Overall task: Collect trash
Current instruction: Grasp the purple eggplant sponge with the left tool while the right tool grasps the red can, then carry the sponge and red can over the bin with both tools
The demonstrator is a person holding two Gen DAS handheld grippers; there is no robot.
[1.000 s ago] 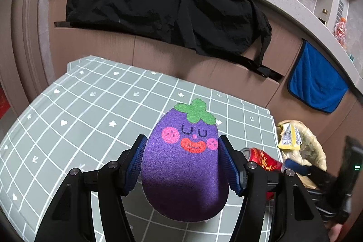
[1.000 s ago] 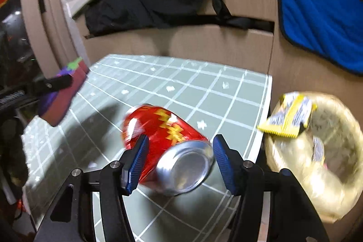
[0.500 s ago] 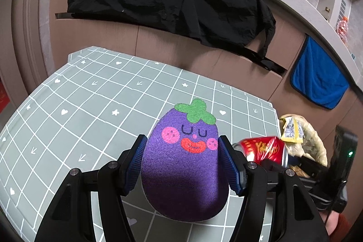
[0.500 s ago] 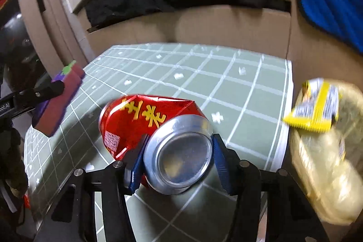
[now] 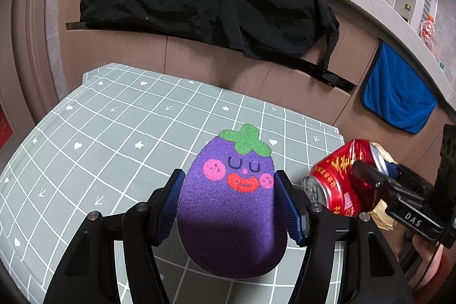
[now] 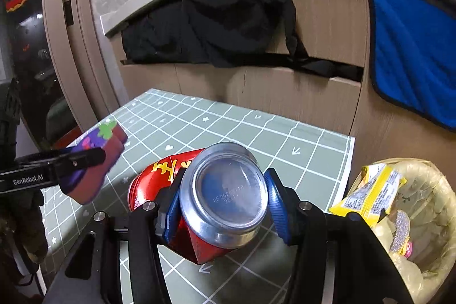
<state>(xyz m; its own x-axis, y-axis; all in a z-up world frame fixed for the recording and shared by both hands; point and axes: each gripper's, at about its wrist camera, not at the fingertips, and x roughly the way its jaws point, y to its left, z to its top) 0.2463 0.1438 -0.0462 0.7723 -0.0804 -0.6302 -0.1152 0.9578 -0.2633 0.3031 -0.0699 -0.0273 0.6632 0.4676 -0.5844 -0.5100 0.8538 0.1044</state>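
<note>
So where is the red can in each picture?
Left wrist view: the can is at the right edge, held in the right gripper.
Right wrist view: the can is bottom centre, between the blue fingers.
Shared landmark: the blue towel.

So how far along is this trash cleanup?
Done: a yellow wrapper already sits in the lined bin. In hand: the right gripper clamps the crushed red can; the left gripper holds an eggplant sponge. Left: dropping the can in the bin.
</note>
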